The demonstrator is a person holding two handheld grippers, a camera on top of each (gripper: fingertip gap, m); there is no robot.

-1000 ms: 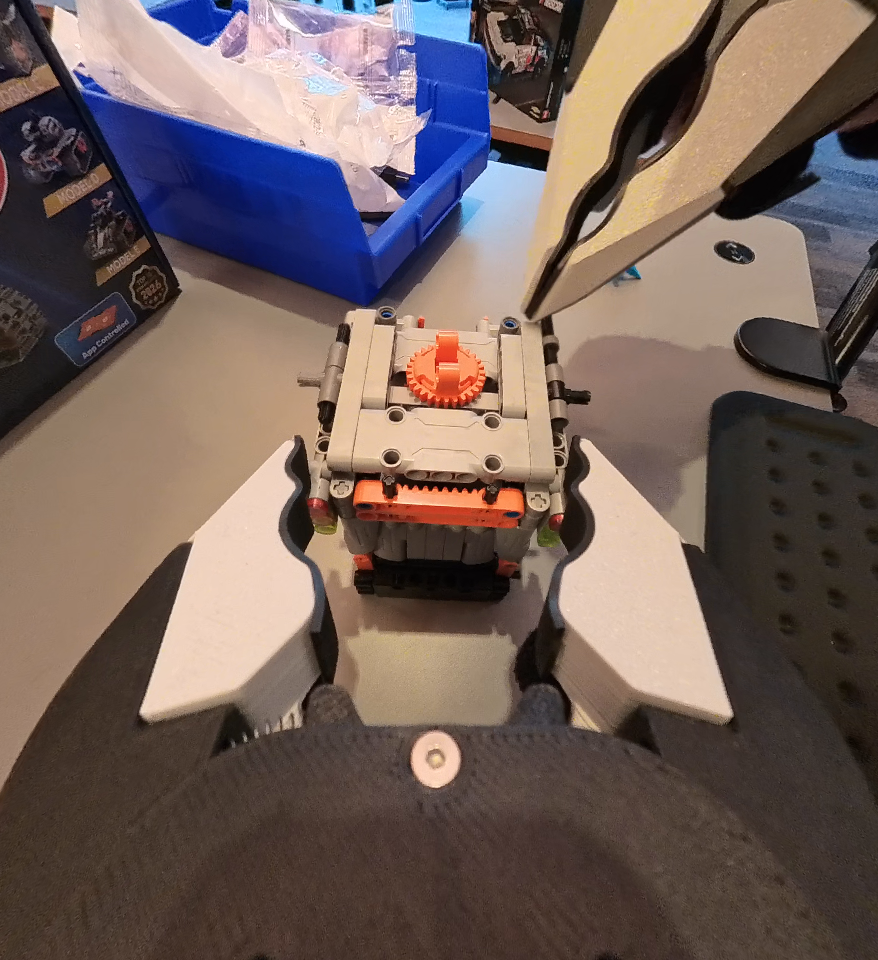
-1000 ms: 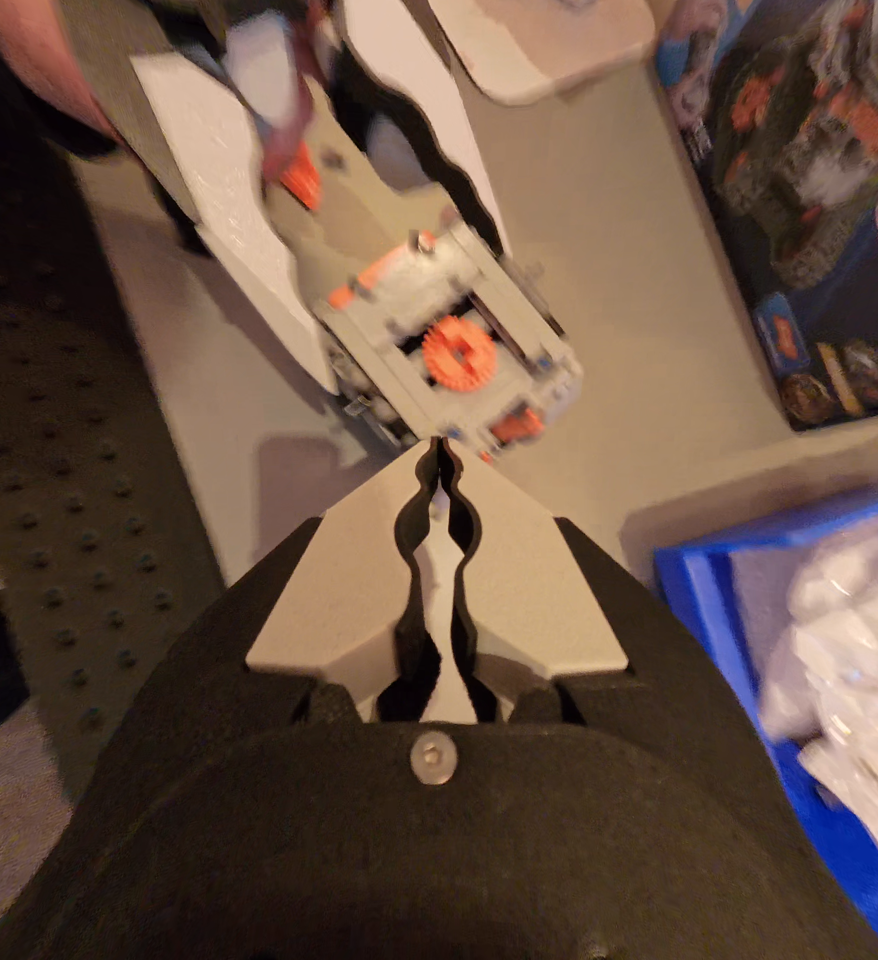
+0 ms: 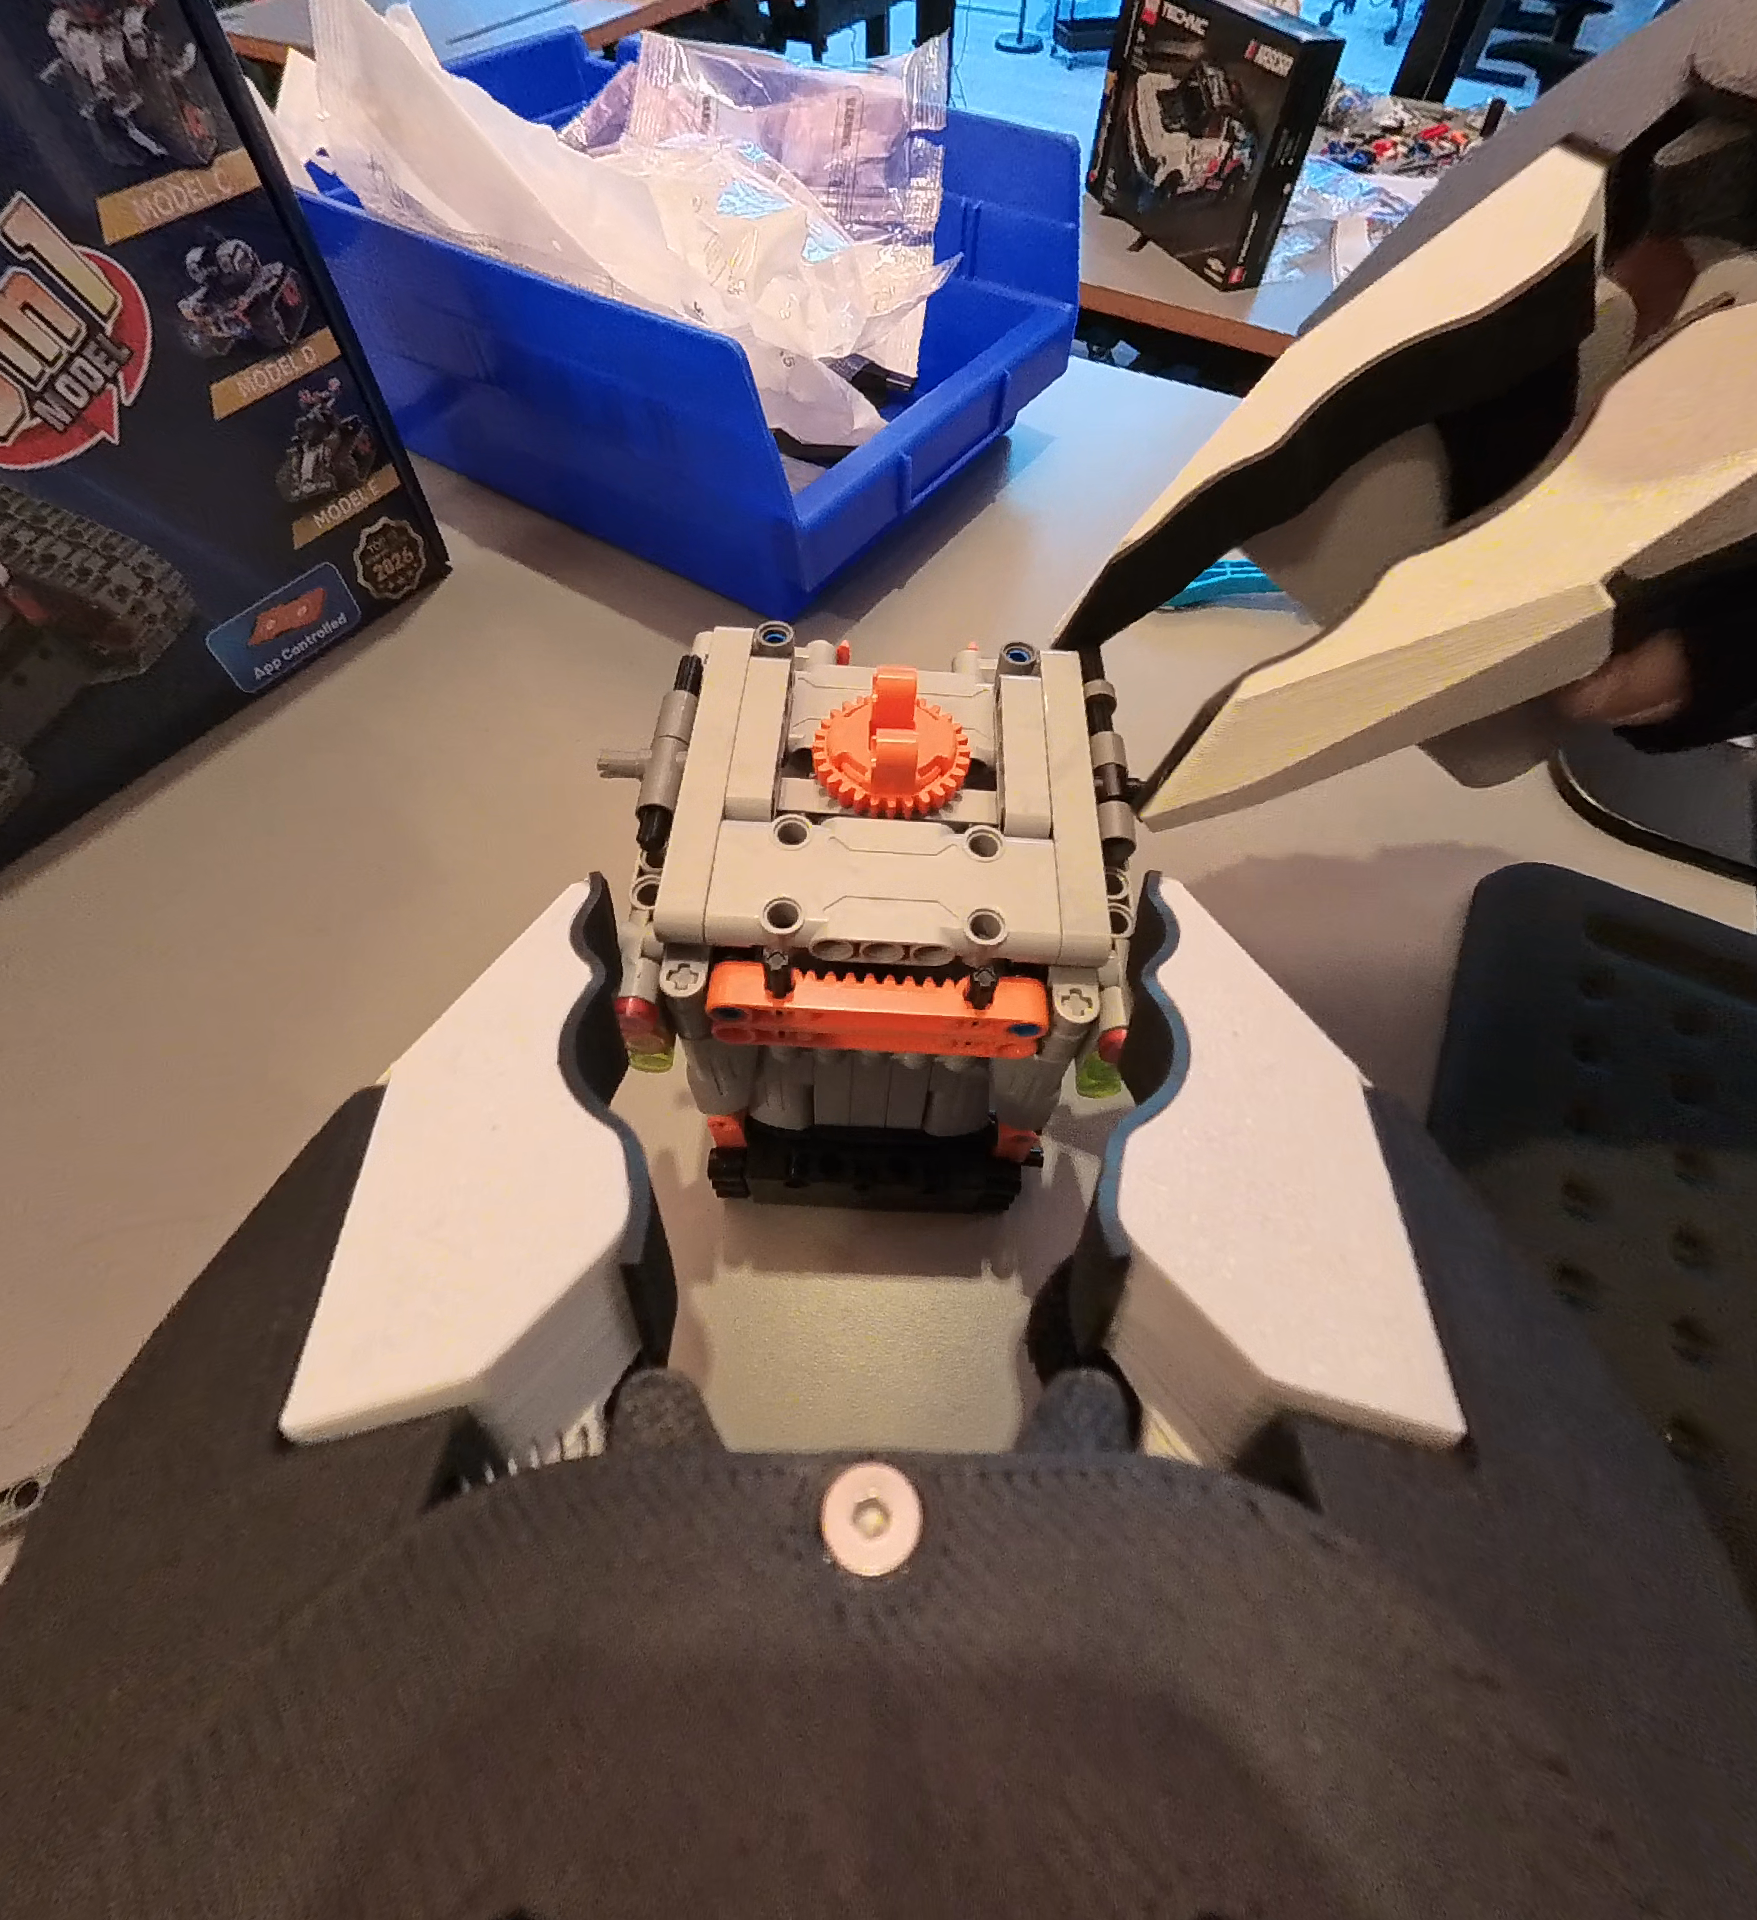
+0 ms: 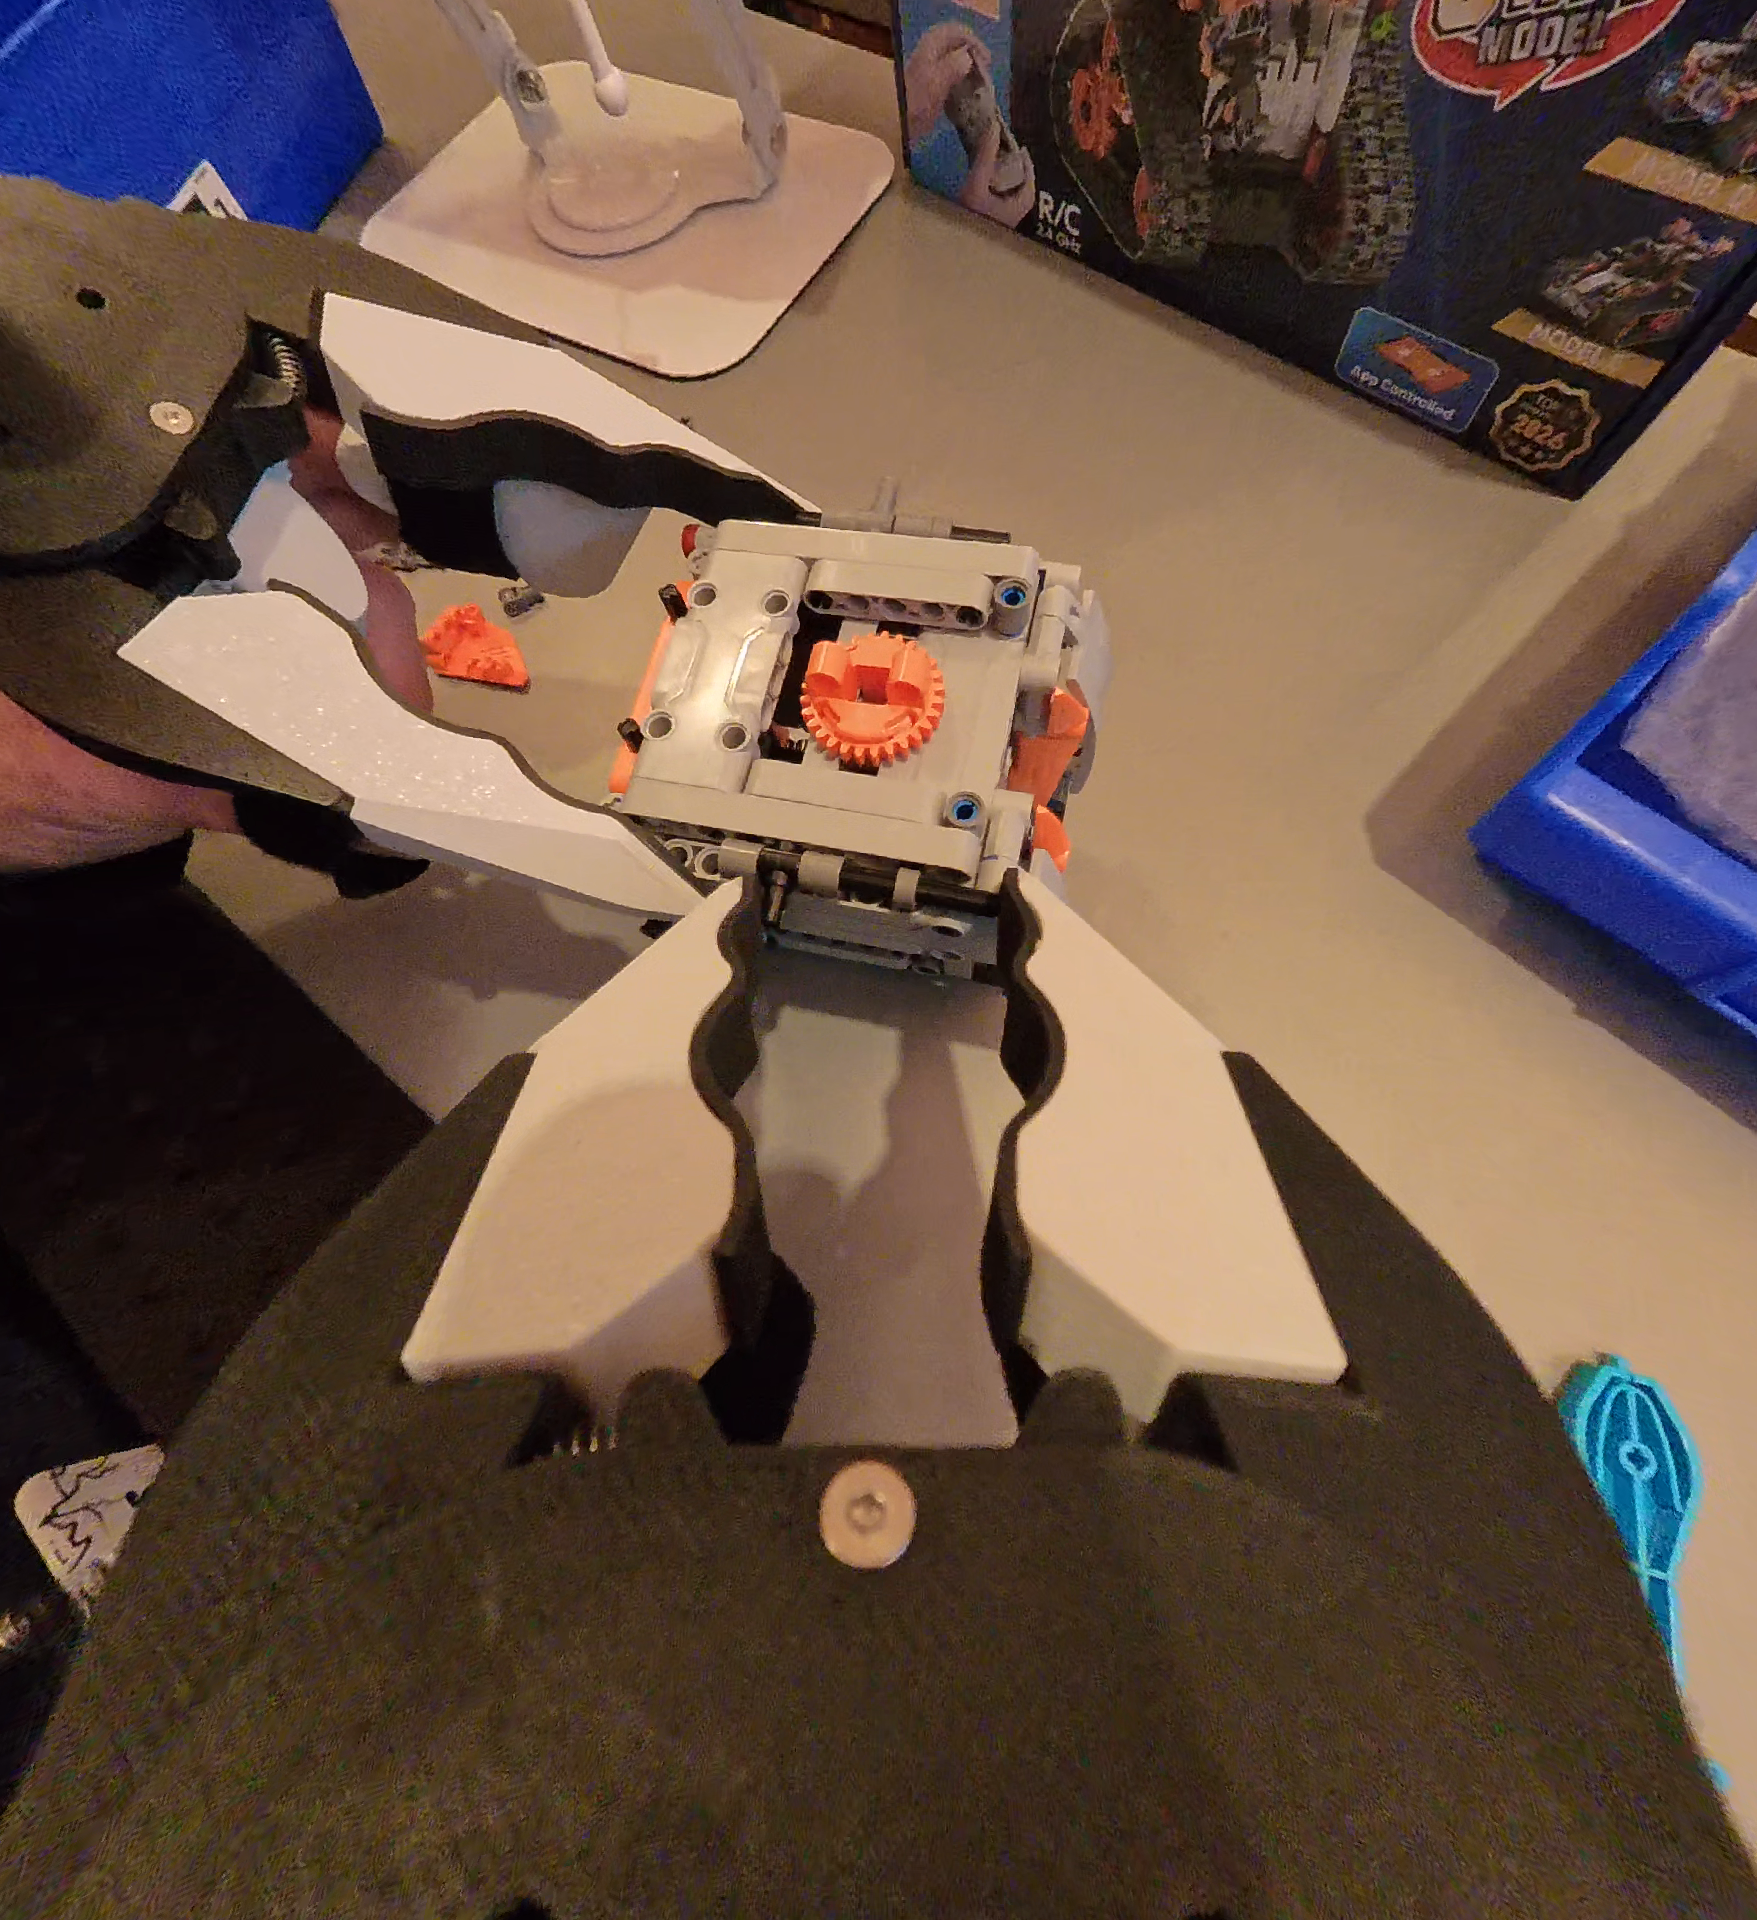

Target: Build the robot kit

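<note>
A grey brick model [image 3: 874, 873] with an orange gear [image 3: 889, 743] on top stands on the grey table [image 3: 282, 935]. My left gripper [image 3: 879, 914] is shut on the model's lower sides, one finger on each side. My right gripper [image 3: 1102, 722] comes in from the upper right, jaws open, its tips flanking the black axle row on the model's right side. In the right wrist view the right gripper [image 4: 874, 888] straddles that side of the model [image 4: 853, 790]. The left gripper [image 4: 749, 701] clamps it from the left, held by a hand.
A blue bin [image 3: 645, 416] of plastic bags stands behind the model, a dark toy box [image 3: 126, 468] to the left. A black perforated mat [image 3: 1632, 1143] lies on the right. A loose orange piece [image 4: 474, 649], a teal tool [image 4: 1632, 1475] and a white stand [image 4: 635, 208] lie nearby.
My right gripper has opened from shut and moved down to the model's right side. My left gripper still holds the model in the same place.
</note>
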